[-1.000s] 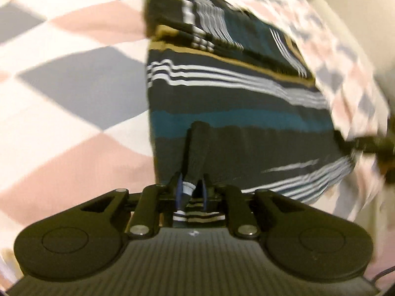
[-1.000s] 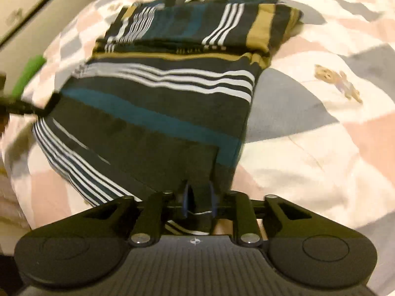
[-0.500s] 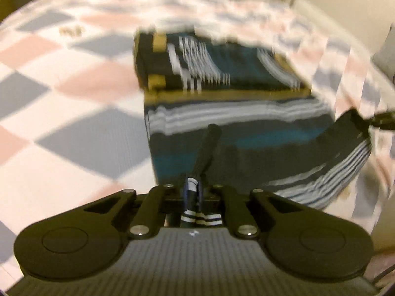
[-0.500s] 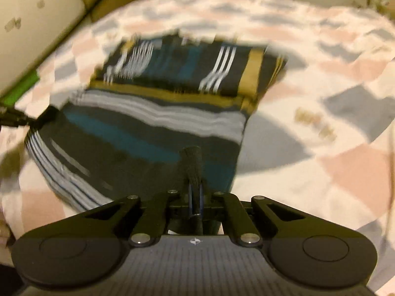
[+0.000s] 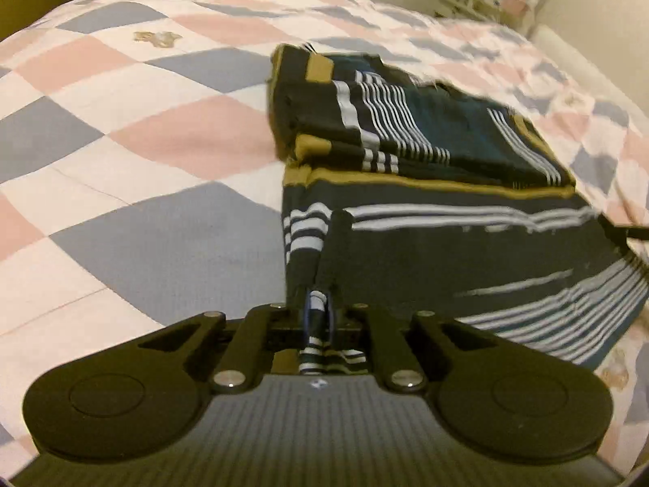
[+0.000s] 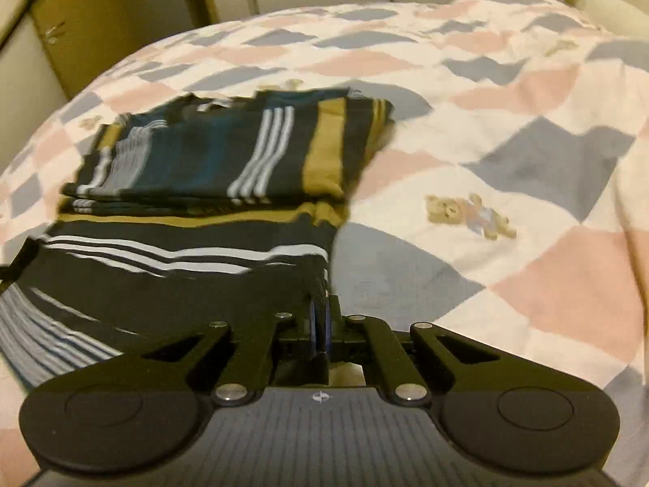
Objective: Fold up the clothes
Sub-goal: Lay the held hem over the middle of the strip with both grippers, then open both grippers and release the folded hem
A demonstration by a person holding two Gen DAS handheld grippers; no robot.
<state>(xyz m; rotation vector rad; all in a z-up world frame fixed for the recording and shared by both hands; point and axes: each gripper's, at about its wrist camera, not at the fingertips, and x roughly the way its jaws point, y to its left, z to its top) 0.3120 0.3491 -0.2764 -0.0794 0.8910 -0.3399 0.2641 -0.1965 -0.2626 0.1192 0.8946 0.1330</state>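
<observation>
Bedspread (image 5: 134,186), a soft quilt of pink, grey and white diamonds with small teddy bears, lies bare around the striped garment (image 5: 466,243). Dark limp cloth, white, teal and mustard bands, far end folded over. Left gripper (image 5: 317,308) and right gripper (image 6: 323,316) each pinch a near corner, jaws closed narrow.

A: What do the two handheld units look like?

B: The left gripper (image 5: 318,312) is matte black, with two round lobes at its near corners, each with a raised disc, and a ribbed grey panel between them bearing a small white mark.

A: And the other one?

B: The right gripper (image 6: 322,316) matches it: black linkage bars, silver screw heads, blue pads inside the jaws.
</observation>
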